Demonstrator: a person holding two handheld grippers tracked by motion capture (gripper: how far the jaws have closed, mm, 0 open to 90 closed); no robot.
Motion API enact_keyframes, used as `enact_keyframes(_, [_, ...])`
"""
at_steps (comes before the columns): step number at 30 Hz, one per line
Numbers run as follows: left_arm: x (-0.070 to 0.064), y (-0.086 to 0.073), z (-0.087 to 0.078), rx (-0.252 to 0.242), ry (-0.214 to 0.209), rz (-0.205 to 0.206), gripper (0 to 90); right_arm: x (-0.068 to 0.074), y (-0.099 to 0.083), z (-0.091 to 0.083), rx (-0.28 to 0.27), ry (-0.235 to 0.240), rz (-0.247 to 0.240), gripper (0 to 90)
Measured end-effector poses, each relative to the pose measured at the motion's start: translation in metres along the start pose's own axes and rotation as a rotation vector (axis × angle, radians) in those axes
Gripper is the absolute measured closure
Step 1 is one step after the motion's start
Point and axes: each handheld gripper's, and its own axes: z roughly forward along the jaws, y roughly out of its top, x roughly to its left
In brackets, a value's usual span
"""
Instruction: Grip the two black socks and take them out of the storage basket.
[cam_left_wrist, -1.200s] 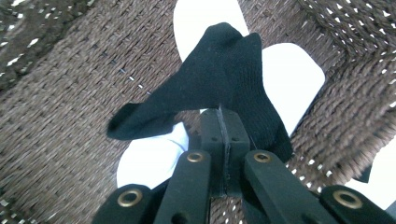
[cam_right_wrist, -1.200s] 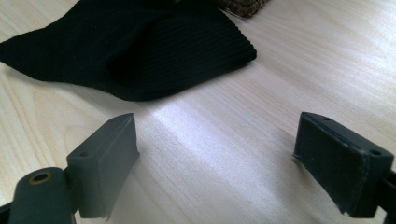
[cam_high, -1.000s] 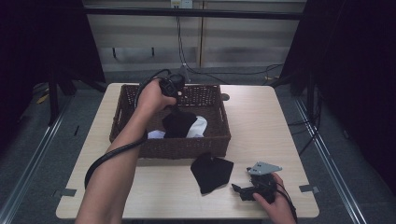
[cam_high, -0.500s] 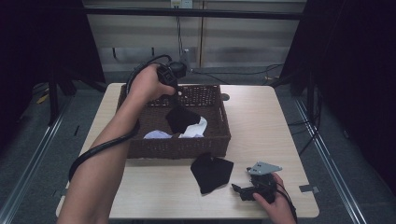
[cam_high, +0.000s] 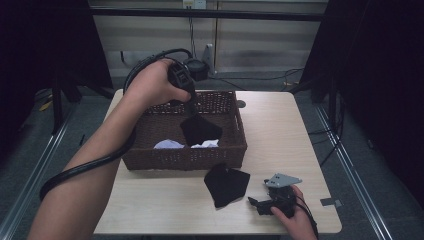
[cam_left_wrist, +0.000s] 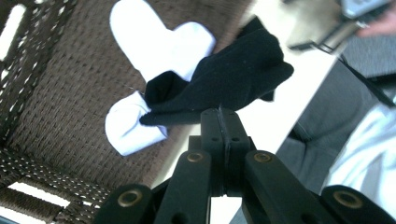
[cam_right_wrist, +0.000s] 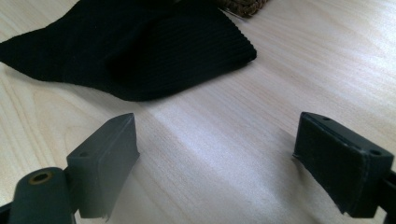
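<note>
My left gripper (cam_high: 191, 111) is raised over the brown wicker basket (cam_high: 227, 151) and is shut on a black sock (cam_high: 200, 130) that hangs from its jaws. From the left gripper view the black sock (cam_left_wrist: 224, 88) dangles above white socks (cam_left_wrist: 154, 42) lying on the basket floor. A second black sock (cam_high: 226, 183) lies flat on the table in front of the basket. My right gripper (cam_high: 254, 202) rests low on the table right of it, open, and its view has that black sock (cam_right_wrist: 140, 56) just beyond the jaws.
White socks (cam_high: 168, 144) lie in the basket's front part. The light wooden table (cam_high: 280, 130) has bare room right of the basket. Cables and a metal rail run behind the table's far edge.
My left gripper has lifted the black sock up out of the basket, so it now hangs higher. The right gripper has stayed in place.
</note>
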Motion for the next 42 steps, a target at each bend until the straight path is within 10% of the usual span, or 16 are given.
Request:
enact_keyframes(9, [-0.061,-0.006,0.009,-0.034,-0.081,0.171,90.0,0.000,0.000,0.000,-0.004,-0.001,-0.001,12.4])
enact_keyframes(15, [-0.067,-0.009,0.052,-0.025,-0.109,0.196,88.8,0.000,0.000,0.000,-0.007,-0.001,-0.006,12.4])
enact_keyframes(19, [-0.061,-0.015,0.082,-0.060,-0.066,0.160,56.6,0.000,0.000,0.001,-0.008,-0.001,-0.003,12.4])
enact_keyframes(42, [-0.040,-0.132,0.176,-0.153,0.053,0.047,32.9,0.000,0.000,0.000,-0.005,-0.001,-0.005,12.4])
